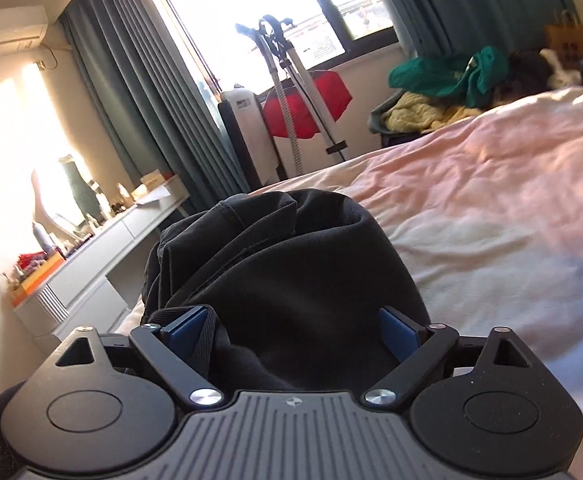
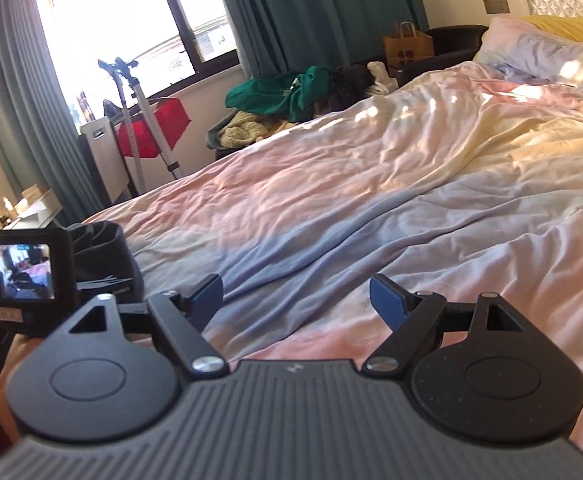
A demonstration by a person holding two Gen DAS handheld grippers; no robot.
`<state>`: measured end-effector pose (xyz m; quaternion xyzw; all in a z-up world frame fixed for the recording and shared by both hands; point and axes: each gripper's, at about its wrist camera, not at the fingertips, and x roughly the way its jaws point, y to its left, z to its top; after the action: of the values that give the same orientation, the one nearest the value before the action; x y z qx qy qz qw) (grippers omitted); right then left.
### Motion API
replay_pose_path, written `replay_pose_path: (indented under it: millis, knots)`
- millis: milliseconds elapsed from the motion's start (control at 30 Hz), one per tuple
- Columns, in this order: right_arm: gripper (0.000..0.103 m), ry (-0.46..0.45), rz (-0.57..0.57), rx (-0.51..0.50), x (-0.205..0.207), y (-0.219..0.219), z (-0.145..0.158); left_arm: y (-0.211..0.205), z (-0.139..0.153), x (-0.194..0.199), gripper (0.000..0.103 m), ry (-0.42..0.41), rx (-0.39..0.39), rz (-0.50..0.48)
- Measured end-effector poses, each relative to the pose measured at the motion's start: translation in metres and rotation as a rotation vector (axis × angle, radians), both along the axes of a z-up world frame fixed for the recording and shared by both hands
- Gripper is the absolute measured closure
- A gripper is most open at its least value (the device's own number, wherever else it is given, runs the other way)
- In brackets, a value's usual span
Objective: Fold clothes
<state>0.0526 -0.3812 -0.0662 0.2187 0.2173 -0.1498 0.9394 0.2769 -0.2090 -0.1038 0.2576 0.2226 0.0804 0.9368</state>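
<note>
Black garment (image 1: 287,272) lay bunched at the near left edge of the bed (image 2: 331,184), between the left gripper's (image 1: 291,330) spread, unclamped jaws. Right gripper (image 2: 296,300) hovered released over bare bedding. Soft and limp, it probably wanted pinching at a hem.

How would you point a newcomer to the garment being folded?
Start at the wide bed with its pink and lilac cover. Near its edge, beside the white dresser, lies a bunched black garment, between the left gripper's open fingers. It's the only black cloth there.
</note>
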Motion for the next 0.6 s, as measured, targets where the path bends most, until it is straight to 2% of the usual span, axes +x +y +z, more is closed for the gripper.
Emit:
replay_pose_path:
  millis: [67, 100, 167, 300, 433, 600]
  knots:
    - [0.021, 0.016, -0.01, 0.017, 0.006, -0.005, -0.007, -0.005, -0.008, 0.008, 0.04, -0.002, 0.04, 0.017]
    - [0.021, 0.024, -0.011, 0.028, 0.008, -0.007, -0.011, -0.004, -0.009, 0.008, 0.046, -0.004, 0.048, 0.014]
    - [0.021, 0.04, -0.014, 0.051, 0.012, -0.011, -0.017, 0.0, -0.007, 0.003, 0.067, -0.017, 0.059, -0.001]
    - [0.021, 0.027, -0.019, 0.082, 0.012, -0.013, -0.018, 0.007, 0.006, -0.018, 0.1, -0.052, 0.079, -0.049]
    - [0.021, 0.008, -0.016, 0.079, 0.007, -0.012, -0.013, 0.013, 0.035, -0.06, 0.101, -0.082, 0.05, -0.121]
    - [0.021, -0.007, -0.005, 0.069, 0.0, -0.009, -0.007, 0.034, 0.072, -0.118, 0.101, -0.084, -0.064, -0.189]
